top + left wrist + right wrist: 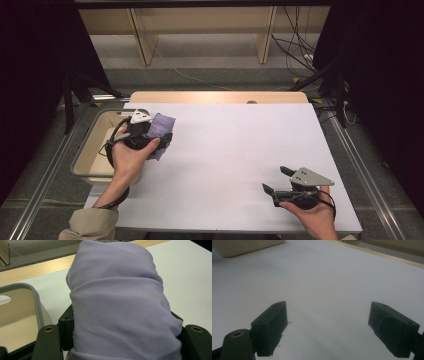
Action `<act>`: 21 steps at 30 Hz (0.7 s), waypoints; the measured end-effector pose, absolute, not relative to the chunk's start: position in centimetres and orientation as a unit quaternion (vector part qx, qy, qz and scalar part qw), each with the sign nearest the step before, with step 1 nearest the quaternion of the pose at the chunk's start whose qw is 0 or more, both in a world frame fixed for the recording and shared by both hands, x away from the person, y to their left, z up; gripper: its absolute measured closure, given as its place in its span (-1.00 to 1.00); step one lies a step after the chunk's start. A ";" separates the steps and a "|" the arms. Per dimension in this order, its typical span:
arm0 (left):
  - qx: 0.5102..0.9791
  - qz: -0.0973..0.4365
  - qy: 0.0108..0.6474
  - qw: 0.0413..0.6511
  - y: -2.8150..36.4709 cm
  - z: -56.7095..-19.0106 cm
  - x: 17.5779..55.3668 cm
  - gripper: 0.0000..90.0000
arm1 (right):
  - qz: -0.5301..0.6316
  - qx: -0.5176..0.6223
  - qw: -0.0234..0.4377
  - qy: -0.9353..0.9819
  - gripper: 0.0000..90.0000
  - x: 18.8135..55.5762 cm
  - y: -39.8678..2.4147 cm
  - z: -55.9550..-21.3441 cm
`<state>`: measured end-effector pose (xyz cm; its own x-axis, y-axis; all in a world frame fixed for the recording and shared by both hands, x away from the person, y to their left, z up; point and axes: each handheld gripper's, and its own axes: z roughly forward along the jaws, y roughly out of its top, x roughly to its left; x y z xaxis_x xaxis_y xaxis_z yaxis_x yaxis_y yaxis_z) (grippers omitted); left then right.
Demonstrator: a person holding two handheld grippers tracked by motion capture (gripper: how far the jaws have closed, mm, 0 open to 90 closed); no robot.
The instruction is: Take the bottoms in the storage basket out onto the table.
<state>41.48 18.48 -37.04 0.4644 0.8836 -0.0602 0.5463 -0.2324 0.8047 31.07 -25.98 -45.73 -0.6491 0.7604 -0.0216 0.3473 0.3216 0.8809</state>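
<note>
The left claw [159,136] is clamped on a bunched lilac cloth [162,126], which bulges between the jaws. The cloth is held just beside the beige bin [86,155], at the worktop [225,150] edge (presumably lifted from or bound for it). The right claw [274,180], jaws wide and empty, is parked well apart from the bin.

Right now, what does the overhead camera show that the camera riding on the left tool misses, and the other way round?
High view alone: the person's forearms, the open right tool over the white table, and shelving beyond. Left gripper view alone: close folds and a stitched hem on the lilac fabric bundle squeezed between the jaws. Both: the bundle, the beige plastic bin, the table.
</note>
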 end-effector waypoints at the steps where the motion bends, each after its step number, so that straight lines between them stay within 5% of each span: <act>1: 0.756 0.211 0.473 0.400 18.4 -37.0 41.4 -0.27 | 0.462 0.354 0.223 0.782 -0.64 31.1 -26.0 -45.7; 21: 0.769 0.206 0.457 0.397 16.8 -37.3 41.5 -0.27 | 0.462 0.356 0.223 0.781 -0.64 31.1 -26.0 -45.7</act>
<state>41.52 16.78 -37.25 0.4982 0.8658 -0.0461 0.5396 -0.2680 0.7981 31.09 -25.98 -45.75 -0.6476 0.7618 -0.0202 0.3492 0.3202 0.8807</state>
